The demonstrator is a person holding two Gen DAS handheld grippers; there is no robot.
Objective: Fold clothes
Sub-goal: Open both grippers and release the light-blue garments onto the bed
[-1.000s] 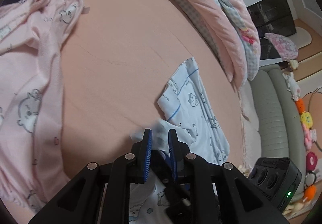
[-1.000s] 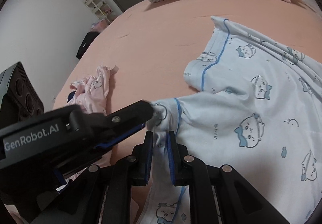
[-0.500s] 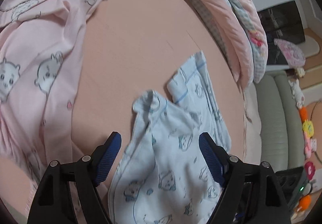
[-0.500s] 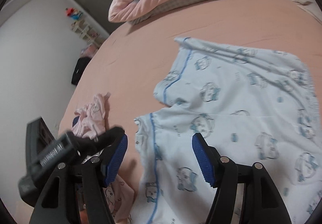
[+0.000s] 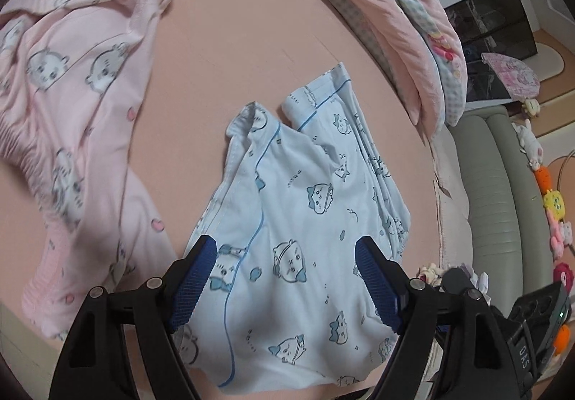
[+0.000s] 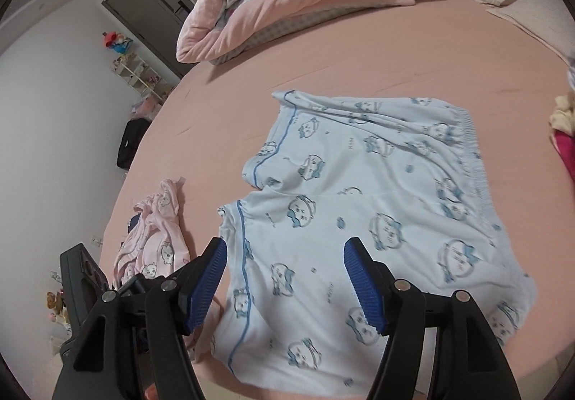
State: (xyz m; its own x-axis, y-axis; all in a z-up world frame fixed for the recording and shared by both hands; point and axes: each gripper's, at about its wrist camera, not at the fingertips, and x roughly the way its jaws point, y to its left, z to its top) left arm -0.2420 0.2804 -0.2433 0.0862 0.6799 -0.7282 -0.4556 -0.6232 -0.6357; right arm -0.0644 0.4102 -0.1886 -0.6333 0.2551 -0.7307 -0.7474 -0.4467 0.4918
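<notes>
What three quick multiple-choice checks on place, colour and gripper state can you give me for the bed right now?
1. Where do the blue shorts lie?
A. flat on the bed sheet
B. on the floor
C. over the quilt

2. What colour is the other garment?
A. green
B. pink
C. black

3. How stands the right gripper?
A. shut on the shorts
B. shut on nothing
C. open, holding nothing

Answers: 1 A, the shorts lie spread on the sheet; 2 B, pink cloth with cartoon prints; 3 C, the blue pads stand wide apart above the cloth.
</notes>
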